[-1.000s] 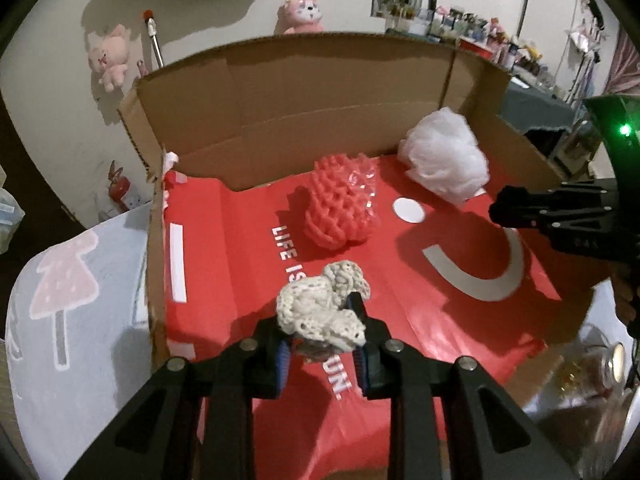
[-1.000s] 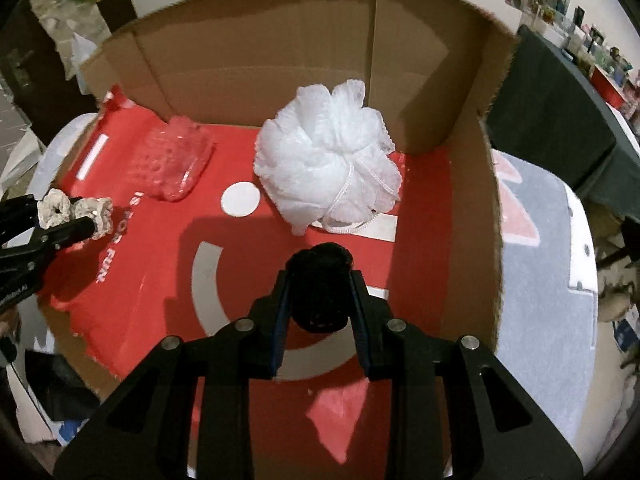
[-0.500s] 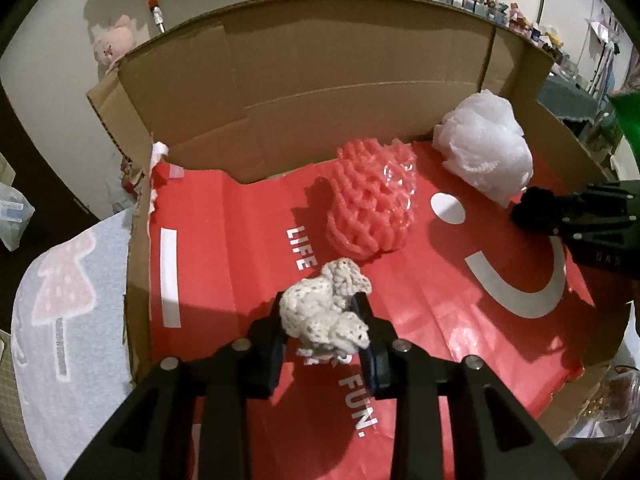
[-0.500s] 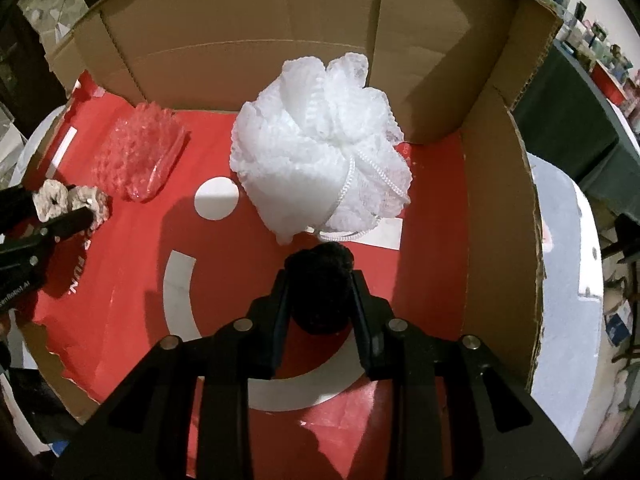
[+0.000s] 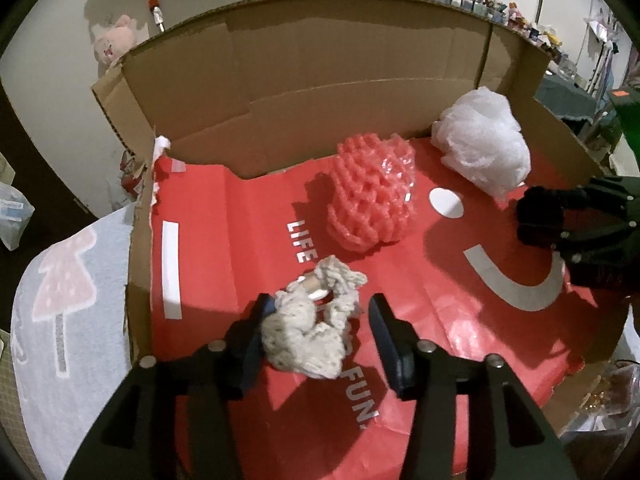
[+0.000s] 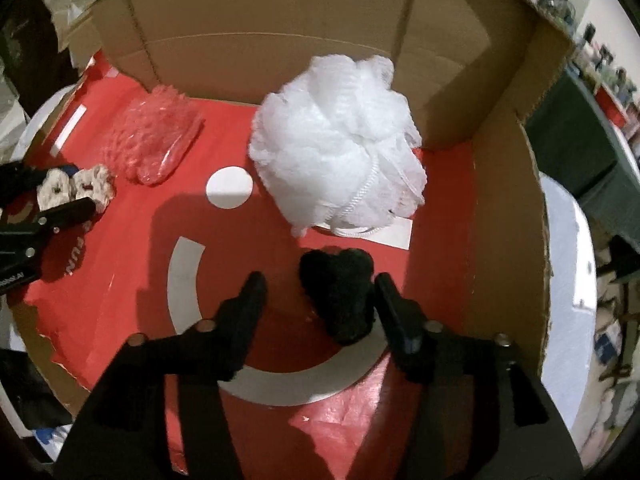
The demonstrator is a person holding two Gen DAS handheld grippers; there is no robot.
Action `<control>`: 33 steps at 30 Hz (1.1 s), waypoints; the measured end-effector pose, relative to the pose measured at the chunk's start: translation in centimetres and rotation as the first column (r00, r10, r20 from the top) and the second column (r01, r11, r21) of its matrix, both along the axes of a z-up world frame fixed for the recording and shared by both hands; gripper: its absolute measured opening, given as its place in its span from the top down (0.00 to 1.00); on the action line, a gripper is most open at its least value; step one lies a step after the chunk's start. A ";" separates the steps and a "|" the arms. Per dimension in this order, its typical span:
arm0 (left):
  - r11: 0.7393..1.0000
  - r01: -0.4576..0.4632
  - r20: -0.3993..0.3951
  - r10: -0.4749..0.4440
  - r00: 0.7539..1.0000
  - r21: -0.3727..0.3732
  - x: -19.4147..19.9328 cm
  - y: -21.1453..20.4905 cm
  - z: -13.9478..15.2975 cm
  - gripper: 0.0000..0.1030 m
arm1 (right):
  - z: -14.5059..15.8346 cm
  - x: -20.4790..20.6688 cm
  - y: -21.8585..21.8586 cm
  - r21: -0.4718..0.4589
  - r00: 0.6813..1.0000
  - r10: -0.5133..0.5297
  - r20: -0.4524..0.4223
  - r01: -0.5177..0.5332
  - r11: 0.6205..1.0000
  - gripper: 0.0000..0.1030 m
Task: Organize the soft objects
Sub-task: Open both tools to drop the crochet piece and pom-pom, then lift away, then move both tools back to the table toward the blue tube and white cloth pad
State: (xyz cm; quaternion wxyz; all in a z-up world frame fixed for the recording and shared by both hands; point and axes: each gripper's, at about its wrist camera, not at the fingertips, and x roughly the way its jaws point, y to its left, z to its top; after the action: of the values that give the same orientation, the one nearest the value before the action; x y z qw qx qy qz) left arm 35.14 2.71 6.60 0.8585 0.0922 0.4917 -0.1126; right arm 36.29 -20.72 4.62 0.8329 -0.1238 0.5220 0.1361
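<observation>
Black fingers of the left gripper (image 5: 318, 320) stand apart, with a cream knitted scrunchie bundle (image 5: 316, 330) lying between them on the red printed liner (image 5: 224, 240) of the cardboard box (image 5: 320, 92). The bundle touches the left finger; a visible gap separates it from the right finger. Its long axis runs roughly forward along the fingers, angled slightly right.

The right gripper (image 6: 318, 302) is likewise spread. A black fuzzy scrunchie (image 6: 340, 294) sits between its fingers, close against the right finger and well clear of the left one. Whether either item rests fully on the liner cannot be confirmed, but neither is clamped.

Judgement: both items appear released inside the box, so the coming move is a straight withdrawal backward along each gripper's own axis. The critical relation is that each item bears on one finger; a sideways pull could drag it.

Surroundings, outward from the grippers:
- A pink mesh sponge in clear wrap (image 5: 372, 196) lies ahead of the left gripper, apart from the cream bundle.
- A white bath pouf (image 6: 336, 148) lies just ahead of the black scrunchie, near the back wall.
- The right box wall stands near the right gripper's outer side.
- The two grippers are well apart.

The box rests on a pale patterned cloth (image 5: 60, 300).
</observation>
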 end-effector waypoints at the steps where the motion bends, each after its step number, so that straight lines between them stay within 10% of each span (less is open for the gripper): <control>1: 1.000 0.006 0.009 -0.005 1.000 -0.006 -0.2 -0.1 0.2 0.44 | 0.2 -0.3 0.2 -0.014 1.000 0.003 0.019 -0.003 1.000 0.42; 16: 0.985 0.023 0.306 0.030 0.952 -0.169 -9.0 -0.6 9.3 0.01 | 9.3 -7.1 -1.9 0.128 0.979 -0.056 0.196 0.031 0.991 0.20; 33: 0.961 0.032 0.544 0.128 0.829 -0.275 -24.4 -0.8 14.3 0.00 | 17.1 -26.0 -5.2 0.227 0.816 -0.124 0.564 -0.009 0.974 0.11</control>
State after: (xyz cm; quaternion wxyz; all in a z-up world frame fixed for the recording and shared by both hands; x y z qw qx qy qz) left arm 10.72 1.89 20.90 0.9712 -0.0103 0.2024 -0.1255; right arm 10.25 -25.88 21.68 0.9636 -0.0508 0.2316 0.1236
